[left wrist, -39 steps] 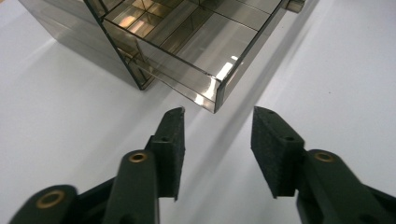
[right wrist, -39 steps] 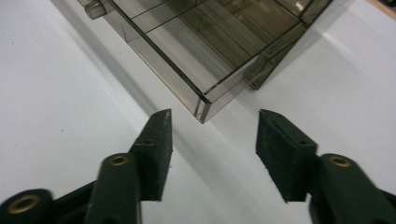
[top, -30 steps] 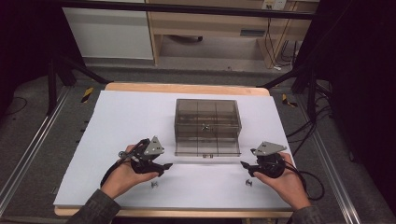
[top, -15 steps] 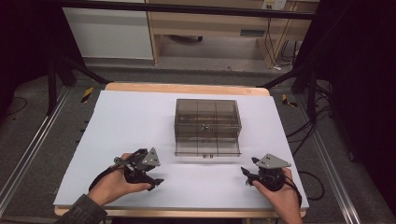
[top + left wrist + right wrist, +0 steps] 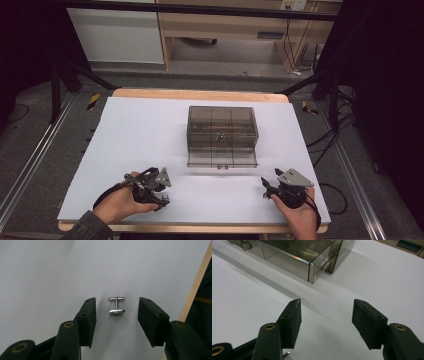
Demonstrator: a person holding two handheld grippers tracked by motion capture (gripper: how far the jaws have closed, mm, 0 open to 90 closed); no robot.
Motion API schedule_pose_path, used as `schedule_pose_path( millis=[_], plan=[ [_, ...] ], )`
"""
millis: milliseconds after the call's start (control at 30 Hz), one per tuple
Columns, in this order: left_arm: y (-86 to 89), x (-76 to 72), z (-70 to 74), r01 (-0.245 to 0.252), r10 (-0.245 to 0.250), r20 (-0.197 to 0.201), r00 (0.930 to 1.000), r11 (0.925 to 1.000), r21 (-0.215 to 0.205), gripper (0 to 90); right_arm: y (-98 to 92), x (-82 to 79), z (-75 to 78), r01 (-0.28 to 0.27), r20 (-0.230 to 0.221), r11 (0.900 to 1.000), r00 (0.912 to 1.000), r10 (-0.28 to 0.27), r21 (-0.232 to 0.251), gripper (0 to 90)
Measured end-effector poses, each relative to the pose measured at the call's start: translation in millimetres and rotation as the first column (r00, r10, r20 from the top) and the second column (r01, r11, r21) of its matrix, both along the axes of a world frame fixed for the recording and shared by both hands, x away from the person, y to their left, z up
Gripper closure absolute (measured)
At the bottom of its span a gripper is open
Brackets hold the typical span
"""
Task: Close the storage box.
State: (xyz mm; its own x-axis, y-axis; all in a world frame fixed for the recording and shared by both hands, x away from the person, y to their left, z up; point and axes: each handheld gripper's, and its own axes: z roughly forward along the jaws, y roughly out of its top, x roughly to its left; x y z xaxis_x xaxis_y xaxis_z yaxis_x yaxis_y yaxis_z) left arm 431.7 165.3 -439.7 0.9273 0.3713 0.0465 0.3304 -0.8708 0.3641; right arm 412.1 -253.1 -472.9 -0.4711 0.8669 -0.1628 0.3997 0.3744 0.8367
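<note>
Compared with a second ago, both hands have drawn back from the box toward the near edge of the desk and sunk closer to its white sheet. The left gripper was then level with the front of the smoky clear box; it now sits close to the near edge, left of the middle. The right gripper has likewise pulled back and now rests near the near right corner. The box itself has not shifted: it stands in the middle of the desk, with its flap lying flat on the sheet in front of it.

The left gripper's jaws have just been closing, and a small silver cufflink lies between them. In the left gripper view the cufflink rests on the white sheet with its flat face toward the camera and its toggle bar farther off; it sits roughly midway between the two black pads, with a gap on either side, so neither pad touches it. The wooden edge of the desk runs just beyond the right-hand pad.

The right gripper stands about half open with nothing gripped. Its pads frame bare white sheet, and a front corner of the box lies well ahead of them. A small bit of metal shows at the bottom edge beneath its left-hand jaw; what it is cannot be told.
</note>
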Motion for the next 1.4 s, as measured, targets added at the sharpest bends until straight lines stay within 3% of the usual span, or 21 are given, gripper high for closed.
schedule_pose_path(
  millis=[367, 667, 867, 1067, 1400],
  plan=[
    [-0.2, 0.0, -4.2, -0.029, 0.029, -0.013, 0.9995, 0.9995, 0.013, 59.3, 0.8, 0.4, -3.1, 0.022, -0.007, 0.999, 0.9997, -0.023, -0.029, 41.6],
    [-0.6, 1.7, -6.4, -0.03, 0.03, -0.022, 0.9993, 0.9994, 0.015, 73.7, 0.6, 0.3, -3.6, 0.022, -0.009, 0.999, 0.9997, -0.023, -0.033, 42.3],
    [1.5, 2.5, -6.7, -0.032, 0.032, -0.004, 0.9995, 0.9995, 0.002, 74.7, 1.8, 1.3, -4.7, 0.02, -0.014, 0.999, 0.9997, -0.021, -0.037, 42.4],
    [4.0, 3.7, -5.4, -0.037, 0.037, 0.007, 0.9993, 0.9989, -0.029, 74.8, 2.7, 2.3, -5.7, 0.016, -0.018, 0.999, 0.9997, -0.017, -0.042, 42.3],
    [-2.5, 1.4, 15.6, -0.022, 0.03, 0.063, 0.9975, 0.9916, -0.128, 74.8, 4.0, 3.9, -7.9, 0.017, -0.032, 0.999, 0.9993, -0.018, -0.051, 37.9]
  ],
)
